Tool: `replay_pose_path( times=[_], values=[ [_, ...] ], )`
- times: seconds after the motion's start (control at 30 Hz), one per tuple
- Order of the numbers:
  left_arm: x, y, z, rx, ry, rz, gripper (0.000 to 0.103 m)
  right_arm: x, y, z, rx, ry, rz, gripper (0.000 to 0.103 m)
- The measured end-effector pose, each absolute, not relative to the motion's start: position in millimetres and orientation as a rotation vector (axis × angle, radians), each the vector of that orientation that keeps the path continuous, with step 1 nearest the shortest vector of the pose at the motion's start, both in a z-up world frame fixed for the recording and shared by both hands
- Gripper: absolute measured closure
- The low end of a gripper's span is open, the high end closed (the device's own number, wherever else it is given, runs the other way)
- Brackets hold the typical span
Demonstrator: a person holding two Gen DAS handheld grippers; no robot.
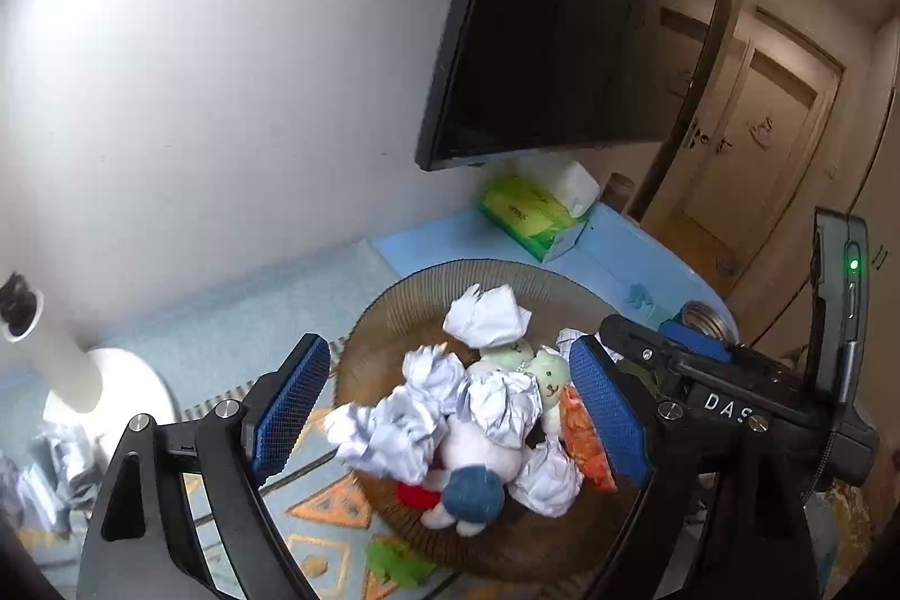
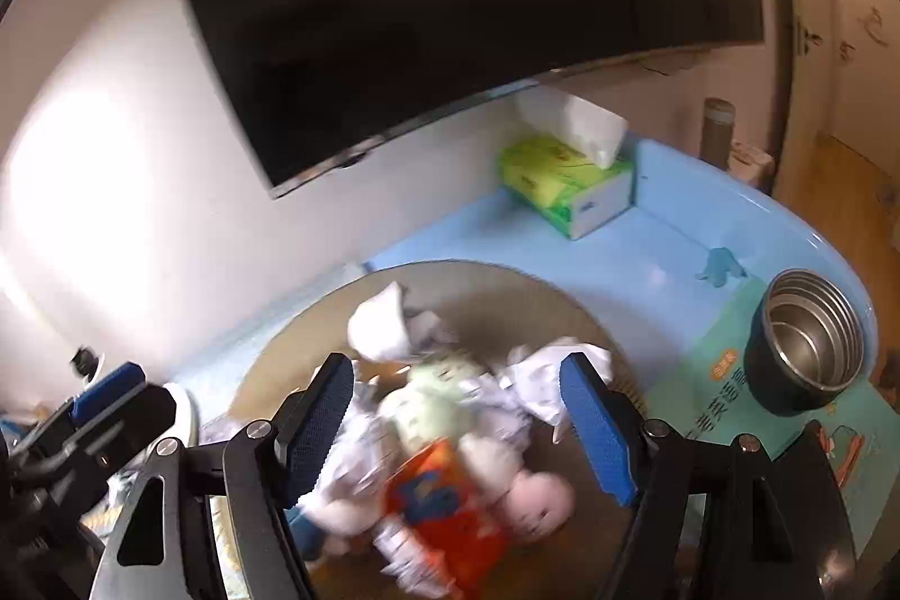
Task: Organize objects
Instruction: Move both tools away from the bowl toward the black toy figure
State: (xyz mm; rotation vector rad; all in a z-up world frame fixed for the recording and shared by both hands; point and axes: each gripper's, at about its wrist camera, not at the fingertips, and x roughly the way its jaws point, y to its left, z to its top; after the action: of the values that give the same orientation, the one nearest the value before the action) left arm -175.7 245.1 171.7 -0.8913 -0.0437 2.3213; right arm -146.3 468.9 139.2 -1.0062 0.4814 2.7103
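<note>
**Both grippers stand open over the heaped basket**

From where I stand, the round woven basket (image 1: 394,307) sits on the blue tabletop (image 2: 647,262), piled with crumpled paper balls (image 1: 486,316), a couple of pale plush toys (image 1: 548,372) and an orange snack packet (image 2: 444,504). The left gripper (image 1: 450,414) hovers just above the heap with its blue pads spread apart and nothing pinched between them. The right gripper (image 2: 458,425) hangs over the same pile, its pads likewise parted and empty; the packet lies under it, blurred, not gripped.

My guess is this is a drop-off or the pause between picks: things are gathered in the basket, hands free. More crumpled paper (image 1: 56,470) lies at the left by the white lamp base (image 1: 135,380), outside the basket. A tissue box (image 2: 568,184) and a steel cup (image 2: 810,347) stand well apart. The next move likely calls for swinging one gripper out to the stray paper and closing gently, since it crushes easily.
</note>
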Motion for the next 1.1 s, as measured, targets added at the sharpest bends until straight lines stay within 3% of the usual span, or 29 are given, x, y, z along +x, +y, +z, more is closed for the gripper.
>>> replay_pose_path(
  times=[0.33,0.53,0.67,0.9,1.1],
  values=[
    [-86,103,196,-0.917,-0.094,2.700,0.016,-93,344,153,-1.100,0.321,3.040,0.028],
    [-44,11,114,-1.017,-0.349,2.786,0.017,-56,260,92,-1.237,0.137,3.166,0.029],
    [-40,-1,52,-1.111,-0.438,2.775,0.017,-53,242,55,-1.285,0.040,3.140,0.036],
    [-46,9,32,-1.191,-0.344,2.795,0.016,-77,257,19,-1.420,0.114,2.986,0.038],
    [-45,10,32,-1.190,-0.356,2.776,0.016,-87,288,14,-1.437,0.382,2.939,0.038]
  ],
)
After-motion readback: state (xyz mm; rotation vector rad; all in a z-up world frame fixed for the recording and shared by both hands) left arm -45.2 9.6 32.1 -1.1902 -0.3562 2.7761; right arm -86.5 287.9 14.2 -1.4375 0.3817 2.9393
